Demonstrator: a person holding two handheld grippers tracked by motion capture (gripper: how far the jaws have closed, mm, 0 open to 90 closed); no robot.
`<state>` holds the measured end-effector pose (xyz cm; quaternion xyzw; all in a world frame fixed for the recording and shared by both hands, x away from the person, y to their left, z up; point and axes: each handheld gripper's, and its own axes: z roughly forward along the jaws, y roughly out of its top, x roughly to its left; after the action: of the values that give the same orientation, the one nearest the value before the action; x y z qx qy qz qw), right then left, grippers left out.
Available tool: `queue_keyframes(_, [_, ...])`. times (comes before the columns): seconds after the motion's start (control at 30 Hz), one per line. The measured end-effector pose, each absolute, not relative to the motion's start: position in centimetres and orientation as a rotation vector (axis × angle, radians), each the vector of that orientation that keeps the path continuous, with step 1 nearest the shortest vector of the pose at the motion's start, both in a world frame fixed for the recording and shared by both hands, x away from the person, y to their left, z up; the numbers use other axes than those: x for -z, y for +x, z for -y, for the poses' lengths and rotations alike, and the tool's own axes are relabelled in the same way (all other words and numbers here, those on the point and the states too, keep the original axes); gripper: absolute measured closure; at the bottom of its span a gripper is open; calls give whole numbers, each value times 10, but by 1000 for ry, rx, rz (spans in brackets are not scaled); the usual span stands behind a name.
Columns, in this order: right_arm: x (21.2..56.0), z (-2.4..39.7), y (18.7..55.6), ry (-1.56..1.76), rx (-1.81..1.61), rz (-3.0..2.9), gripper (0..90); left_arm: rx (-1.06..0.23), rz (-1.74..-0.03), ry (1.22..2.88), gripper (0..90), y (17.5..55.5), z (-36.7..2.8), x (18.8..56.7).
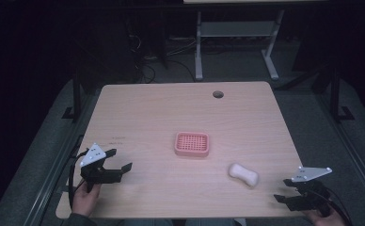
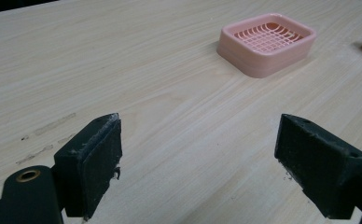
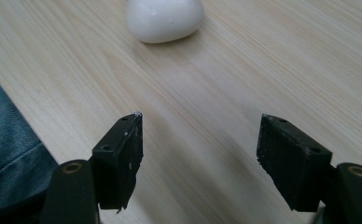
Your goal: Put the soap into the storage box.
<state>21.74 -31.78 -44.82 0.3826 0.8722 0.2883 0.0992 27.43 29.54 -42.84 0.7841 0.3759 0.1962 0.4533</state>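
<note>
From above, I've got the left gripper [image 1: 117,165] at the table's [image 1: 138,108] near left corner and the right gripper [image 1: 284,200] at the near right corner, jaws spread on both. The white soap bar [image 1: 243,174] lies near the right gripper; the pink soap dish [image 1: 192,144] sits mid-table, well apart. Dark room, desk legs [image 1: 198,47] behind.

Left gripper view: jaws wide, bare wood between, soap dish [image 2: 267,43] ahead.

Right gripper view: jaws wide, soap bar [image 3: 164,18] straight ahead, nothing blocking.

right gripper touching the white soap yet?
Apart. In the right gripper view the open right gripper has bare table between its jaws and the white soap ahead; the high view shows the same gap.
</note>
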Motion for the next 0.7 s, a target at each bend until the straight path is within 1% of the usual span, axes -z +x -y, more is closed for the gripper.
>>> queue_keyframes(0.27, [444, 308, 222, 1106, -831, -2609, 293, -488, -930, 1940, 146, 274, -295, 429])
queue_keyframes(0.7, [424, 281, 246, 985, -752, -2695, 293, -493, -933, 1934, 145, 274, -297, 428])
